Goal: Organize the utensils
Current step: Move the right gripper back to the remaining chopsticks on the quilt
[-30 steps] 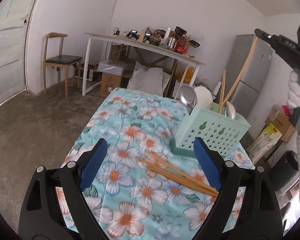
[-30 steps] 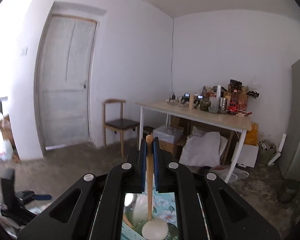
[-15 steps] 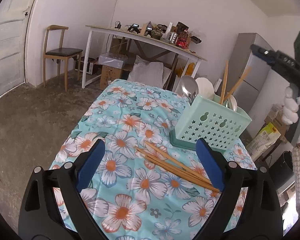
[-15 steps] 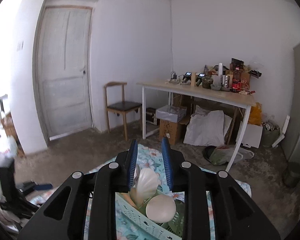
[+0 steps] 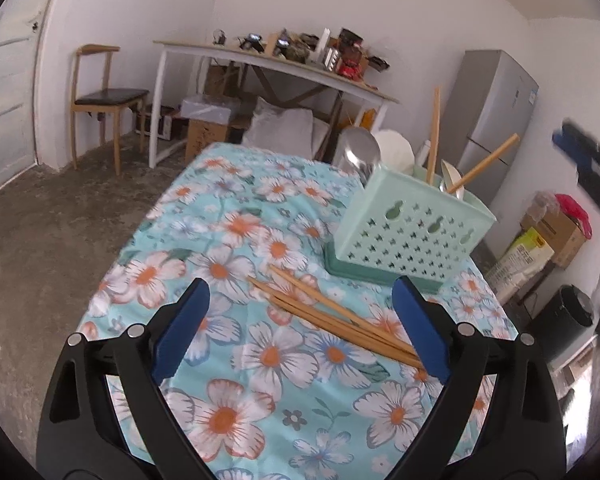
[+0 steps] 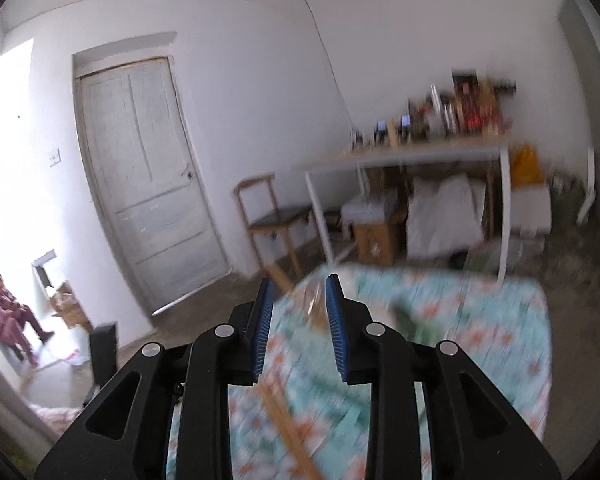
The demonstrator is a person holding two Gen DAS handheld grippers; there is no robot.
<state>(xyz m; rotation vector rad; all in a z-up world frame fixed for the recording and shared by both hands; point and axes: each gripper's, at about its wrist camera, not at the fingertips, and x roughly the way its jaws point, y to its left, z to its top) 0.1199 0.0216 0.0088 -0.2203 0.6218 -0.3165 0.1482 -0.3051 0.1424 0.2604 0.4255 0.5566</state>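
Observation:
A mint-green perforated utensil basket (image 5: 412, 228) stands on the floral tablecloth (image 5: 260, 240). It holds a metal ladle (image 5: 358, 152), a white spoon (image 5: 396, 148) and wooden-handled utensils (image 5: 434, 132). Several wooden chopsticks (image 5: 332, 316) lie on the cloth in front of it, between the fingers of my left gripper (image 5: 300, 328), which is open and empty above them. My right gripper (image 6: 298, 332) is open and empty; it shows blurred at the right edge of the left wrist view (image 5: 588, 164), beyond the basket. The right wrist view is motion-blurred, with chopsticks (image 6: 288, 428) below.
A white table (image 5: 280, 60) cluttered with items stands at the back wall, with boxes and bags under it. A wooden chair (image 5: 104, 96) stands left of it, a grey fridge (image 5: 496, 120) at right. Boxes and a black bin (image 5: 568, 320) sit right of the table.
My right gripper let go of the wooden-handled utensil into the basket, opened, and swung away to the right and down. My left gripper lowered slightly toward the chopsticks.

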